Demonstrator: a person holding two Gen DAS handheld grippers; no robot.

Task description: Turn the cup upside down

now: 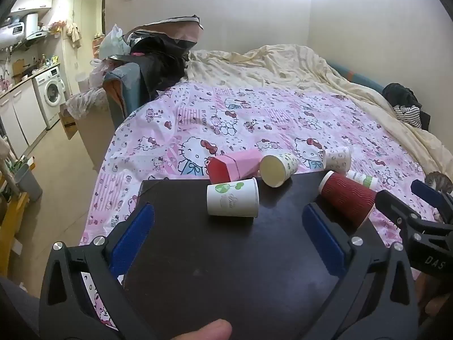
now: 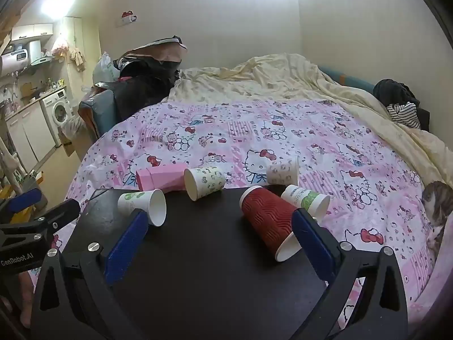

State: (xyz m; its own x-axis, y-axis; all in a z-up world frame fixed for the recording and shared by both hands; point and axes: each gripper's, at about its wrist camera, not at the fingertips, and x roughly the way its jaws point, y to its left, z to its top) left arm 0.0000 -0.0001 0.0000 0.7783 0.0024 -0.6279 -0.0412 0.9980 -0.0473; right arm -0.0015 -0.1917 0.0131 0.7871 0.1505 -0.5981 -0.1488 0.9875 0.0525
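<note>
So from my seat, my left gripper (image 1: 228,218) is wide open over the dark table (image 1: 226,269), holding nothing. Cups all lie tipped over: white cup with green print (image 1: 232,201), pink cup (image 1: 235,165), patterned cup (image 1: 279,168), then the red ribbed cup (image 2: 267,221) between my right gripper (image 2: 216,228) fingers, also spread wide, not gripping it.

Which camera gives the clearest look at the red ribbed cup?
The right wrist view: the red cup lies on its side on the dark table, shown nearly whole from base to white rim. In the left wrist view it sits near the edge, its mouth end hidden behind the right gripper.
</note>
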